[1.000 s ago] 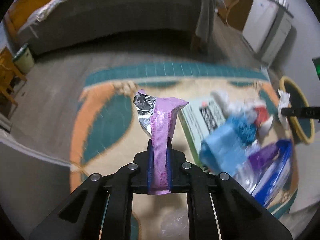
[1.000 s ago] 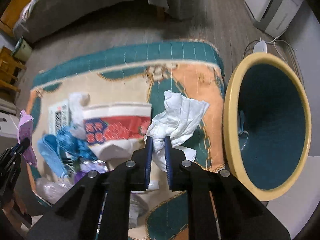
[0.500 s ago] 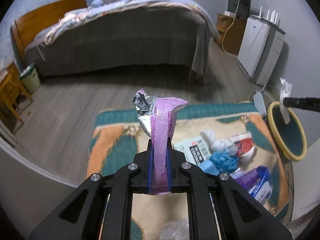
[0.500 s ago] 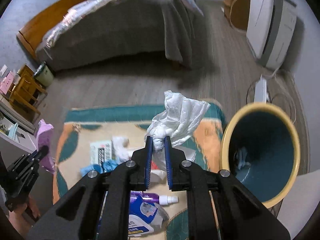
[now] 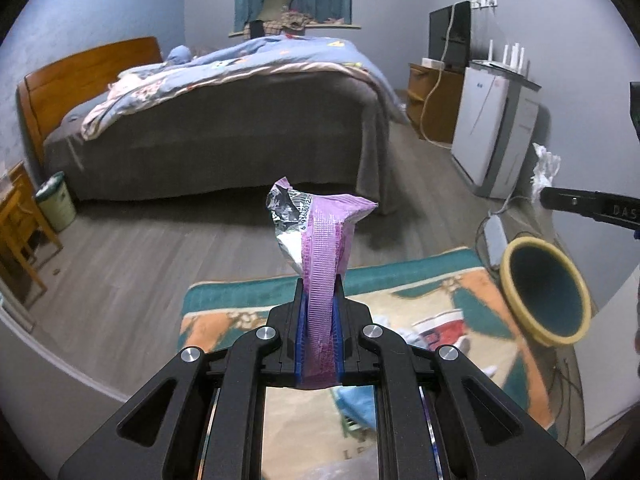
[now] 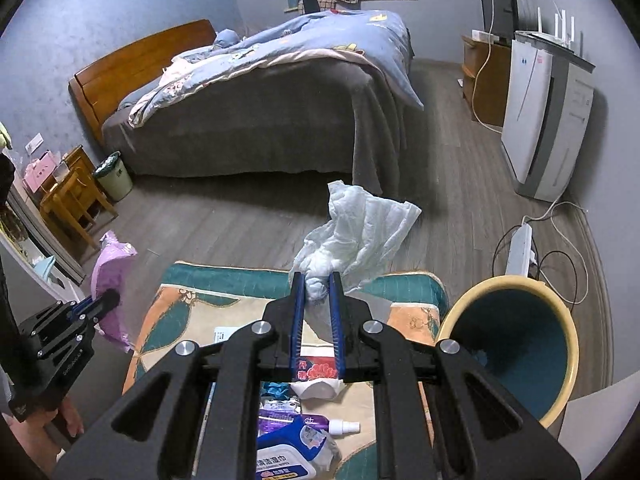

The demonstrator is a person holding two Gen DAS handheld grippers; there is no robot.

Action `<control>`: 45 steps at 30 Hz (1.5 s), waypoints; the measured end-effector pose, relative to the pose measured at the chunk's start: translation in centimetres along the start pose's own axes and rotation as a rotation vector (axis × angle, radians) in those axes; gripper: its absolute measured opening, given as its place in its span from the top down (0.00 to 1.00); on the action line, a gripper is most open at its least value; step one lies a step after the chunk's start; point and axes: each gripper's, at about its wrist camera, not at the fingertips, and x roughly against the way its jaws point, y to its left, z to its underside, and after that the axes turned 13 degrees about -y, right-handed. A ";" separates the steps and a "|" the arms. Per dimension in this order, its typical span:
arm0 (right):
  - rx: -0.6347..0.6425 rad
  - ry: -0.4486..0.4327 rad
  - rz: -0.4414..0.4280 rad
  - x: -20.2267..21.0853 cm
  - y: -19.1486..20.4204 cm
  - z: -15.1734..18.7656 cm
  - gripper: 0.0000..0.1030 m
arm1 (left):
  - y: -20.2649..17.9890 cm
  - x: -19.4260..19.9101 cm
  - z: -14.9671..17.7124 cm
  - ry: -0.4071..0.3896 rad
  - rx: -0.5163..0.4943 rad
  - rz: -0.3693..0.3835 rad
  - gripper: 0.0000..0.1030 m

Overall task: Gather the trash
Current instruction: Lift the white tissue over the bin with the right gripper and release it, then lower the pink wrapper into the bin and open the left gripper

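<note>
My left gripper (image 5: 319,292) is shut on a purple foil snack wrapper (image 5: 320,240), held upright above the rug; it also shows in the right wrist view (image 6: 112,268). My right gripper (image 6: 317,284) is shut on a crumpled white tissue (image 6: 360,232), high above the rug; the tissue shows at the right of the left wrist view (image 5: 544,168). A yellow-rimmed teal bin (image 6: 516,344) stands on the floor at the right, below my right gripper; it also shows in the left wrist view (image 5: 548,292).
On the patterned rug (image 6: 188,304) lie a red-and-white paper cup (image 6: 316,376), a blue wipes pack (image 6: 288,452), a spray bottle (image 6: 336,426) and blue trash (image 6: 276,390). A bed (image 5: 224,120), white appliance (image 5: 492,120), power strip (image 6: 520,252) and wooden stool (image 6: 76,200) stand around.
Both grippers have risen and tilted up from the rug, each keeping its load. The views now take in the bed and room; the bin sits lower at the right.
</note>
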 end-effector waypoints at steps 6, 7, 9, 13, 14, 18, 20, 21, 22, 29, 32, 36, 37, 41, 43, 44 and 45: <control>0.003 -0.009 0.029 1.0 -2.2 -0.1 0.88 | -3.7 -0.7 -0.1 0.001 -0.051 0.043 0.88; 0.001 -0.011 0.038 1.1 -2.8 -0.1 0.88 | -4.4 -0.9 -0.1 0.004 -0.055 0.053 0.88; 0.000 -0.015 0.058 1.4 -4.1 0.0 0.88 | -5.9 -1.2 -0.2 0.007 -0.071 0.073 0.88; -0.027 -0.007 0.108 1.5 -7.6 0.4 0.88 | -9.3 -2.0 -0.1 0.013 -0.102 0.114 0.88; -0.036 -0.006 0.120 1.6 -8.5 0.5 0.88 | -10.0 -2.1 0.0 0.014 -0.110 0.121 0.88; -0.080 0.002 0.165 1.7 -12.6 1.1 0.88 | -13.1 -2.9 0.5 0.033 -0.148 0.155 0.88; -0.114 0.006 0.183 1.6 -14.5 1.6 0.88 | -14.6 -3.0 0.5 0.026 -0.171 0.170 0.88; -0.134 0.013 0.198 1.5 -15.7 1.9 0.88 | -15.5 -3.0 0.7 0.020 -0.183 0.178 0.88; -0.143 0.018 0.208 1.4 -16.5 2.1 0.88 | -15.9 -3.1 0.9 0.020 -0.188 0.185 0.88; -0.237 0.097 0.302 -0.2 -22.1 4.7 0.88 | -22.3 -4.9 2.7 0.079 -0.232 0.284 0.88; -0.329 0.128 0.309 -0.9 -24.4 6.1 0.88 | -25.1 -5.8 3.3 0.087 -0.266 0.323 0.88; -0.381 0.160 0.334 -1.4 -26.3 7.5 0.88 | -28.3 -8.3 4.3 0.151 -0.284 0.377 0.88; -0.386 0.166 0.341 -1.6 -26.4 7.5 0.88 | -28.8 -8.8 4.5 0.165 -0.287 0.388 0.88; -0.424 0.178 0.358 -1.6 -27.5 8.4 0.88 | -31.0 -11.2 5.7 0.220 -0.298 0.437 0.88; -0.436 0.180 0.367 -1.6 -27.9 8.5 0.87 | -31.6 -11.9 6.1 0.237 -0.295 0.447 0.86; -0.434 0.179 0.374 -1.7 -28.0 8.6 0.87 | -31.9 -12.4 6.3 0.247 -0.292 0.445 0.83; -0.430 0.179 0.386 -1.7 -28.0 8.5 0.86 | -32.0 -12.7 6.4 0.252 -0.288 0.442 0.78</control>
